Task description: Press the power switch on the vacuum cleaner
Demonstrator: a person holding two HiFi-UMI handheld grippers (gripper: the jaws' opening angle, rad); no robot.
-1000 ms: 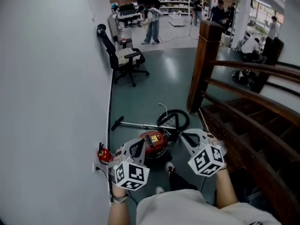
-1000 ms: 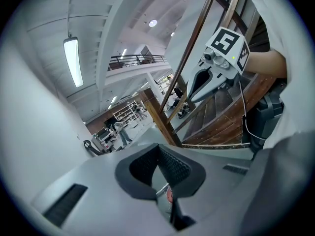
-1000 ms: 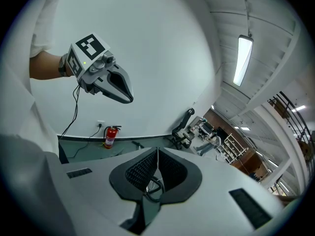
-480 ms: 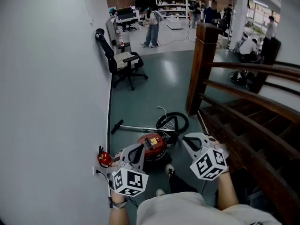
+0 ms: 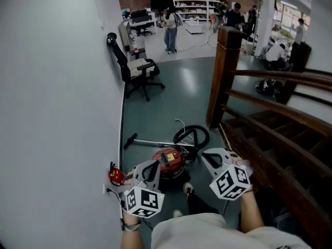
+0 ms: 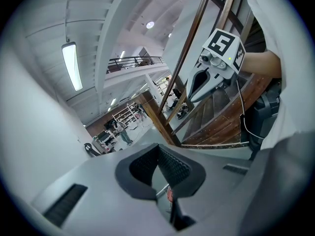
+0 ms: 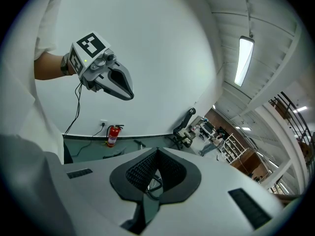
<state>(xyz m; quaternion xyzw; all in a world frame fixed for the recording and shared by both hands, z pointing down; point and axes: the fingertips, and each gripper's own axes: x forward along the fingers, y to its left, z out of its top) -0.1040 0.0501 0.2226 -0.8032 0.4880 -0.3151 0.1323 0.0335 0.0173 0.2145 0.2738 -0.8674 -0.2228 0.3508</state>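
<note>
The left gripper [image 5: 147,166] and right gripper [image 5: 211,156] hang closed and empty above the vacuum [image 5: 170,160], probably so 1 blunt tip can do the pressing.

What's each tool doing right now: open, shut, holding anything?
Left tool: shut, holding nothing.
Right tool: shut, holding nothing.

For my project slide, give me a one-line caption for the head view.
Left gripper and right gripper held above a red vacuum cleaner on the floor beside wooden stairs.
</note>
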